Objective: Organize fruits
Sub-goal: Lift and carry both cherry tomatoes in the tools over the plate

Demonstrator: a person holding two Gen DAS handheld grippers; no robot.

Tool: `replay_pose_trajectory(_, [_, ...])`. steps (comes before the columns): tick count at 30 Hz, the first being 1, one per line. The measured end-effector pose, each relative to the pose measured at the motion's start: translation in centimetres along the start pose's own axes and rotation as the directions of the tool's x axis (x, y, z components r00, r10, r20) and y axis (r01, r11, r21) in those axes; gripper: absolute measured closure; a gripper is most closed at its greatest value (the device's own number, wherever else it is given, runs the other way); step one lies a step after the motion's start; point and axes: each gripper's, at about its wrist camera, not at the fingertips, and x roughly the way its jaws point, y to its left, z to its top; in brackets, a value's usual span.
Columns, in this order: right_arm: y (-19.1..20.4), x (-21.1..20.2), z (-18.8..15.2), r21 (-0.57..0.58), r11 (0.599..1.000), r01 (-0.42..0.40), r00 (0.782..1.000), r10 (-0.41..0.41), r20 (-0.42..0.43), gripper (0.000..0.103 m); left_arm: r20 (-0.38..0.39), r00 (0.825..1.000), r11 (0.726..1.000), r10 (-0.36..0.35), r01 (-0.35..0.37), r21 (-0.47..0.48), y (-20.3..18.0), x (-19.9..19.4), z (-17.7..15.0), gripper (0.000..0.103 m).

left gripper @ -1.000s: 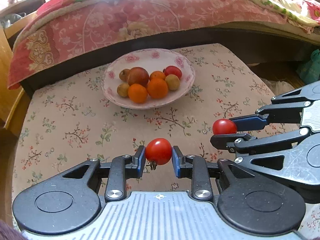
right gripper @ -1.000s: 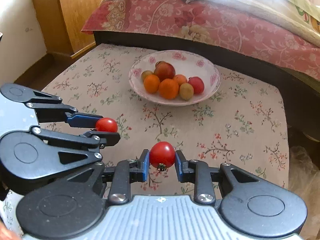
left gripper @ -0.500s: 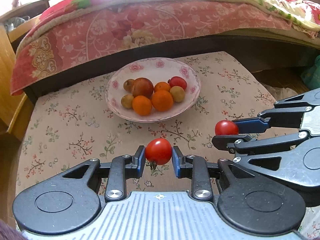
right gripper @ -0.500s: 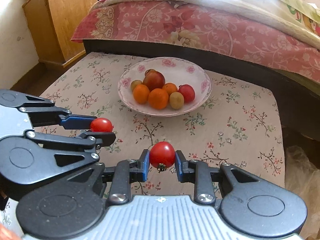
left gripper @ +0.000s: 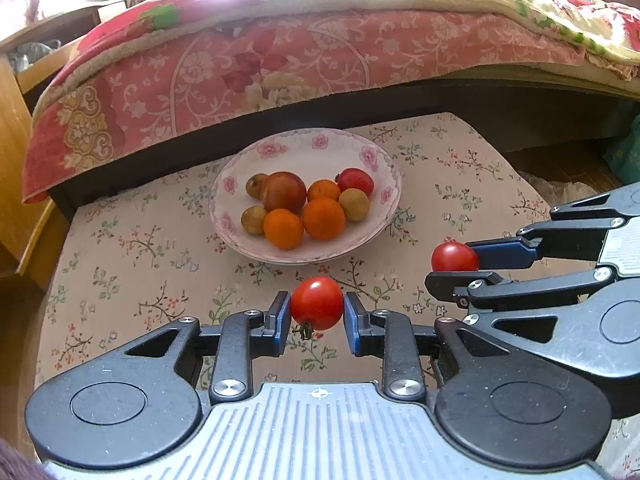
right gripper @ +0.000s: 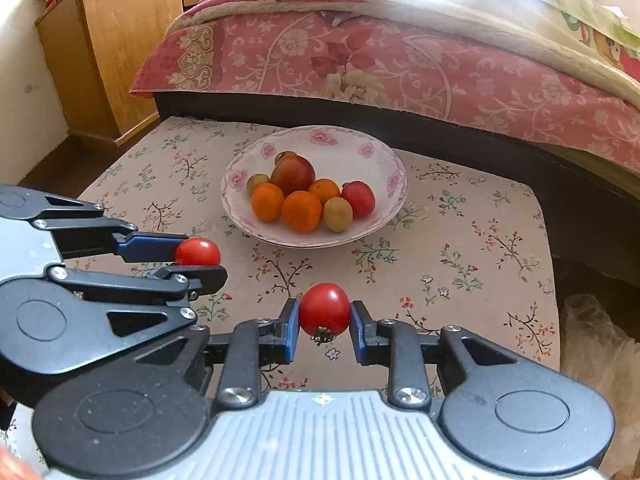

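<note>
The bowl (left gripper: pixel 390 200) of fruit is sitting straight ahead of both grippers, roughly equally near each, on the floral table (left gripper: pixel 120 248). The left gripper (left gripper: pixel 317 309) is clamping a tomato (left gripper: pixel 317 303), stem hanging downward; the right gripper (right gripper: pixel 325 315) is pinching another tomato (right gripper: pixel 325 314), stem also down. Both tomatoes are nearly round, with no clear long axis.

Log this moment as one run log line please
left gripper: shut on left tomato | right gripper: shut on right tomato | bowl: holds fruit, ahead
</note>
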Motion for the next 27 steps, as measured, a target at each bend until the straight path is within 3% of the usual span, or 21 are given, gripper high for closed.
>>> replay_pose_trajectory(27, [-0.3, 0.1, 1.6, 0.013, 1.0, 0.006, 1.0, -0.006, 0.031, 0.072, 0.041, 0.999, 1.0, 0.02, -0.019, -0.008, 0.6, 0.3, 1.5, 0.068])
